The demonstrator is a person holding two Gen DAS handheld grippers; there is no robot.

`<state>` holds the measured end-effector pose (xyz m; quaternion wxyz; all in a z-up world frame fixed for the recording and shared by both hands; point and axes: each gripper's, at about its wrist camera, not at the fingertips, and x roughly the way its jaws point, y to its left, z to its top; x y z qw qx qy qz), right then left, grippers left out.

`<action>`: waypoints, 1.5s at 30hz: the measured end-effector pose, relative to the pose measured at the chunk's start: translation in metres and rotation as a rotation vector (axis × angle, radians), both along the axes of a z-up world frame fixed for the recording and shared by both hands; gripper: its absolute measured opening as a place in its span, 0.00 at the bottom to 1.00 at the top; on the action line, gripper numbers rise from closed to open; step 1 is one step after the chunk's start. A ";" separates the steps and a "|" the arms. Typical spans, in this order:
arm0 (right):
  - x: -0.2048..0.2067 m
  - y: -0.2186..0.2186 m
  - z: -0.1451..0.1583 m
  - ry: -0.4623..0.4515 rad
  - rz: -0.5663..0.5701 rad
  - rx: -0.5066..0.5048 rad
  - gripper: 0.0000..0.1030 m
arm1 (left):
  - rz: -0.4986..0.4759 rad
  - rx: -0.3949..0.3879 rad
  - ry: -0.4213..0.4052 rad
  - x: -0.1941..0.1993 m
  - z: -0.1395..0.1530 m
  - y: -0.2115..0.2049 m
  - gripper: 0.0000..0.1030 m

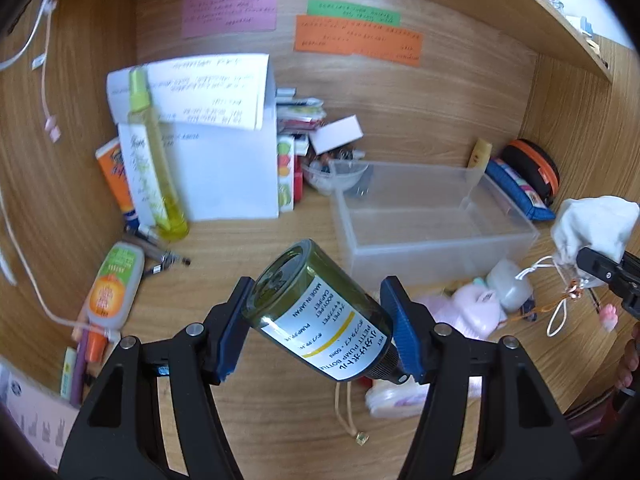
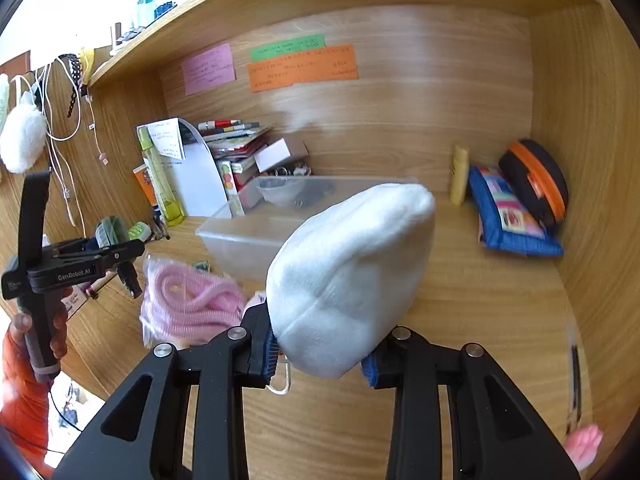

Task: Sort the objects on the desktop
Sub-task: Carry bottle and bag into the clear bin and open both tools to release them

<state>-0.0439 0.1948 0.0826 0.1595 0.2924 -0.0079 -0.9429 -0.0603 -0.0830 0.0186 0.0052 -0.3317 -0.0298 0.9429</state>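
Progress: early. Left claw [image 1: 320, 326] pinches a green bottle [image 1: 320, 316]; right claw [image 2: 318, 354] pinches a white pouch [image 2: 352, 276], both above the counter [image 2: 480, 300]. Bin [image 1: 436, 216] holds nothing. Pink cord bag [image 2: 188, 304], tubes and pens remain unsorted.

Desk surface [image 1: 248, 400] and back panel [image 2: 400, 92]: wood-grain laminate, smooth, slight sheen. Dark green bottle [image 1: 320, 312]: glossy translucent plastic, smooth paper label. White pouch [image 2: 352, 276]: soft, matt fleece cloth. Clear bin [image 1: 432, 216] at centre right: frosted, semi-matt plastic. Coloured notes [image 1: 356, 40], upper centre: matt paper.
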 end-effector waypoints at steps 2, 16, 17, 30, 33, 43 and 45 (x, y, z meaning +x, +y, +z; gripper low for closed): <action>-0.008 -0.001 0.004 0.005 0.013 0.004 0.28 | -0.005 -0.008 0.009 -0.006 0.006 0.004 0.61; -0.064 -0.003 0.031 0.023 0.058 0.016 0.28 | -0.057 -0.011 0.051 -0.054 0.042 0.020 0.62; -0.066 -0.003 0.032 0.021 0.060 0.019 0.28 | -0.064 -0.011 0.049 -0.059 0.043 0.021 0.62; -0.118 -0.010 0.020 -0.042 0.089 0.069 0.29 | -0.116 -0.024 0.008 -0.113 0.032 0.031 0.62; -0.127 -0.012 0.014 -0.060 0.090 0.085 0.29 | -0.129 -0.028 -0.011 -0.126 0.025 0.033 0.62; -0.161 -0.023 -0.011 -0.137 0.098 0.128 0.29 | -0.168 -0.059 -0.071 -0.157 0.000 0.046 0.61; -0.167 -0.023 -0.017 -0.156 0.102 0.125 0.29 | -0.177 -0.064 -0.088 -0.162 -0.006 0.048 0.62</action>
